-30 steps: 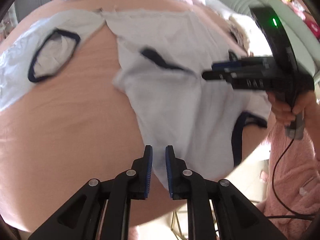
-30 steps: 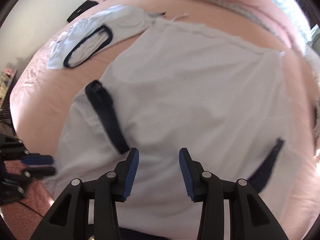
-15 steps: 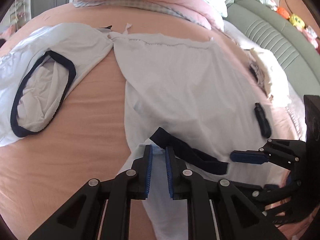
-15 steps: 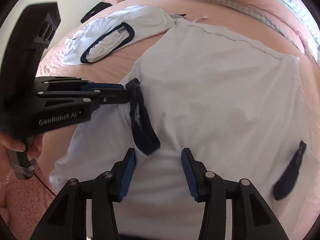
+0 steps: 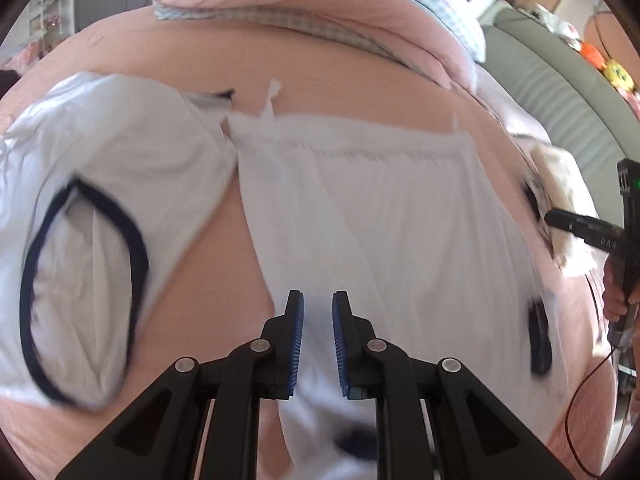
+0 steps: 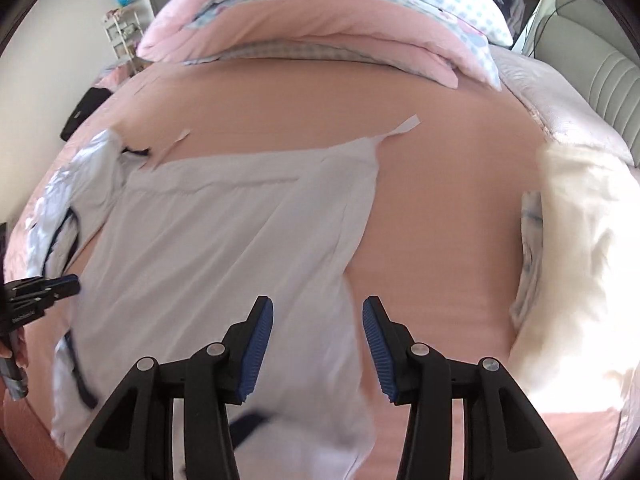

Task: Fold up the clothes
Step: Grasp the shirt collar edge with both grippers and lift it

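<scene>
The left hand-held gripper [image 5: 317, 318] has a small gap and the right hand-held gripper [image 6: 318, 326] is wide apart, both holding nothing above the flat white cloth garment [image 6: 224, 240] on the pink bed [image 6: 440, 200].

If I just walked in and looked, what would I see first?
Probably the big white garment spread flat across the middle of the pink bed, with the right gripper open over its near edge. To its left lies a second white garment with a dark-trimmed opening. At the far end sits a heap of pink bedding.
</scene>
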Motion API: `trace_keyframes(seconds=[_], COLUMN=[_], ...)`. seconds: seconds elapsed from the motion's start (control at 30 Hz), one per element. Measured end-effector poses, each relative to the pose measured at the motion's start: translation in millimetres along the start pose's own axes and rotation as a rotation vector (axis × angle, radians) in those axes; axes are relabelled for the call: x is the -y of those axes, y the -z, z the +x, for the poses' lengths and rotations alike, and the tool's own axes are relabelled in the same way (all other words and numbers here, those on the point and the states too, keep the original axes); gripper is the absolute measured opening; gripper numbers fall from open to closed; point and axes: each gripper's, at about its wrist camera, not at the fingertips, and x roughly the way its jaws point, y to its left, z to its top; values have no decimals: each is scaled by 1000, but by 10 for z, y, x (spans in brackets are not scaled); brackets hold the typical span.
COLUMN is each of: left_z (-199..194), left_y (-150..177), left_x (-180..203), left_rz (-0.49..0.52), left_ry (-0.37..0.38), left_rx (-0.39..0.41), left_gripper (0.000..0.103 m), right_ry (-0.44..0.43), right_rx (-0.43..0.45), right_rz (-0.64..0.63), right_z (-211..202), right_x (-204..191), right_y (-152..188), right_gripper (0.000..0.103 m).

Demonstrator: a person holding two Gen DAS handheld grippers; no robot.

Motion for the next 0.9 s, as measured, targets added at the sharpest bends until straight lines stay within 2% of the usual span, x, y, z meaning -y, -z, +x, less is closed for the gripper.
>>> trace_keyframes(seconds=[0.1, 0.17, 0.2, 0.33, 0.43, 0.5, 0.53, 0.57, 0.6, 0.67, 0.7, 0.9], left_z=[213, 354, 423, 642, 788, 856, 878, 892, 907, 907, 889, 678], left_y=[-401, -629, -730, -969, -986, -971, -954, -933, -911, -880, -868, -903], left_x=[-39, -44, -39, -39, 26, 71, 100, 136, 172, 237, 267, 426], left_rz=[6, 14, 17, 28, 59, 79, 91, 107, 122, 149, 159, 188], left_ry=[-21, -56, -69, -90, -76, -79, -89, -106, -123, -148, -153, -130], left_rx=[0, 3, 7, -6, -29, -36, -32, -23, -14, 12, 28, 106], left_gripper=[17, 37, 40, 41, 41, 41, 38, 15, 5, 5, 5, 4], right_ry=[56, 82, 95, 149, 178, 165, 157, 146, 128, 86, 70, 66], right_rx=[-12, -11, -12, -20, -25, -52, -66, -78, -89, -80, -71, -5], right_rz=[-72, -99, -102, -103, -83, -54, -44, -40, -34, -33, -36, -44], right_z=[356, 616, 708, 1028, 1168, 1257, 1300, 1343, 1378, 1355, 1327, 1075], right_x=[-40, -113, -122, -148, -111, -27, 11, 39, 64, 60, 49, 86], right_y=[-378, -594, -671, -938, -1029, -1050, -1050, -1028, -1007, -982, -972, -878], right_gripper=[46, 46, 46, 47, 47, 47, 46, 36, 28, 10, 7, 6])
